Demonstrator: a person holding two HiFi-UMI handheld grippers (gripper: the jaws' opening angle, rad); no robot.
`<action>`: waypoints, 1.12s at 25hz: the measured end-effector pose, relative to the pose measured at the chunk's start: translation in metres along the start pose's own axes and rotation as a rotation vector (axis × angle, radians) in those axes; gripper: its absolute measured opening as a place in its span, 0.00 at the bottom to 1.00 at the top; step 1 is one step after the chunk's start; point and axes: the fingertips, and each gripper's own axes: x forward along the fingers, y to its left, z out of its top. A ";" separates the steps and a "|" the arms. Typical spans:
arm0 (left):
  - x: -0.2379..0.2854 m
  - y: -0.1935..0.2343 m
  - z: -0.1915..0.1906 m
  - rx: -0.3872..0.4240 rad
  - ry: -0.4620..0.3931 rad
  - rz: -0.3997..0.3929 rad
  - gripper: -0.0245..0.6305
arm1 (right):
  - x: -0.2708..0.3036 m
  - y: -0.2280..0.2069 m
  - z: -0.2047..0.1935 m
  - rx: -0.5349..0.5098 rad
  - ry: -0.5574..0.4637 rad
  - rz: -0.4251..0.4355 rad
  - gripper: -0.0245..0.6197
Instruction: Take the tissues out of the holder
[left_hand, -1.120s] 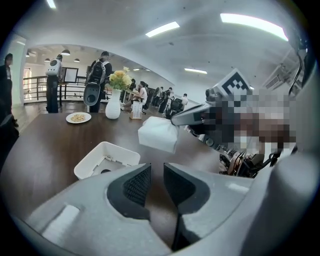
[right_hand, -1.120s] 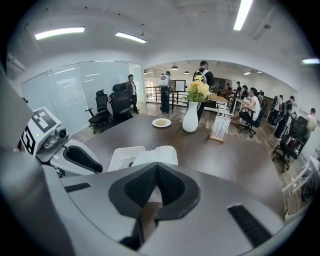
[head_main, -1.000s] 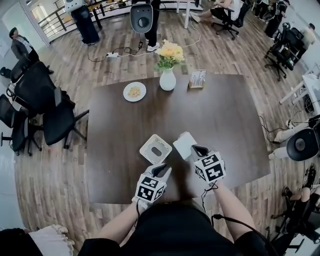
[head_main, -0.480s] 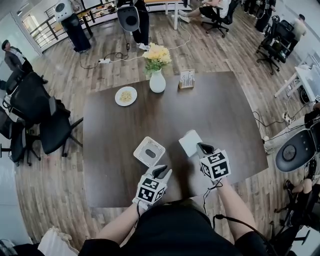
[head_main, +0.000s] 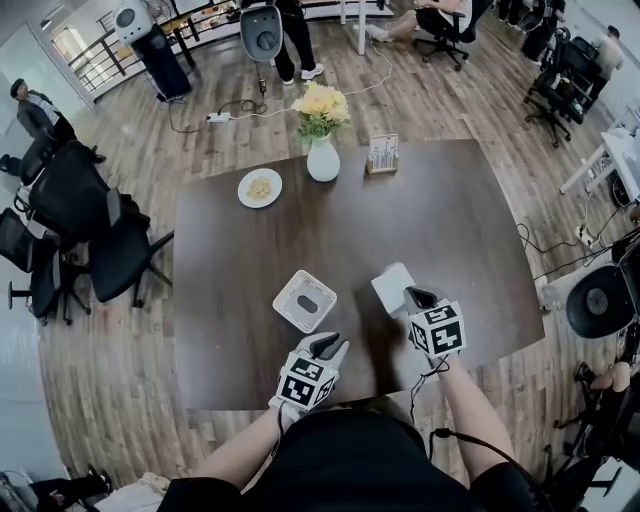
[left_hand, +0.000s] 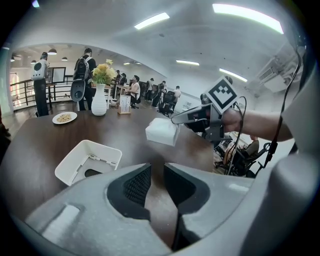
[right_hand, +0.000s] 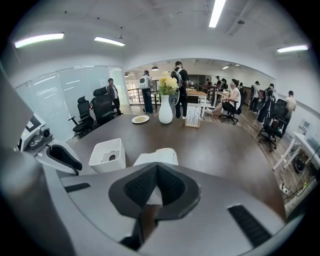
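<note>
The white tissue holder (head_main: 304, 299) stands empty on the dark table (head_main: 450, 220); it also shows in the left gripper view as an open box (left_hand: 75, 161) and in the right gripper view (right_hand: 106, 155). A white stack of tissues (head_main: 393, 288) hangs just right of the holder, with my right gripper (head_main: 418, 298) shut on its near edge. The same stack (right_hand: 157, 157) sticks out ahead of the right gripper (right_hand: 156, 169). From the left, the tissues (left_hand: 162, 132) are off the table. My left gripper (head_main: 328, 345) hovers near the holder's front, jaws slightly apart and empty (left_hand: 157, 176).
A white vase of yellow flowers (head_main: 323, 158), a plate of food (head_main: 260, 187) and a small card stand (head_main: 383, 155) sit at the table's far side. Black office chairs (head_main: 100, 250) stand left of the table. People and machines stand beyond it.
The right gripper has carried the tissue stack a little to the right, farther from the holder. The left gripper and the holder have stayed about where they were.
</note>
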 end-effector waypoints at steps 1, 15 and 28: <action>0.000 0.001 -0.001 -0.001 0.003 0.003 0.16 | 0.002 -0.001 -0.002 0.002 0.001 0.001 0.05; 0.009 0.011 -0.010 -0.032 0.037 0.018 0.16 | 0.035 -0.003 -0.018 0.019 0.042 0.032 0.05; 0.016 0.018 -0.008 -0.038 0.051 0.013 0.16 | 0.058 -0.001 -0.041 0.042 0.076 0.047 0.05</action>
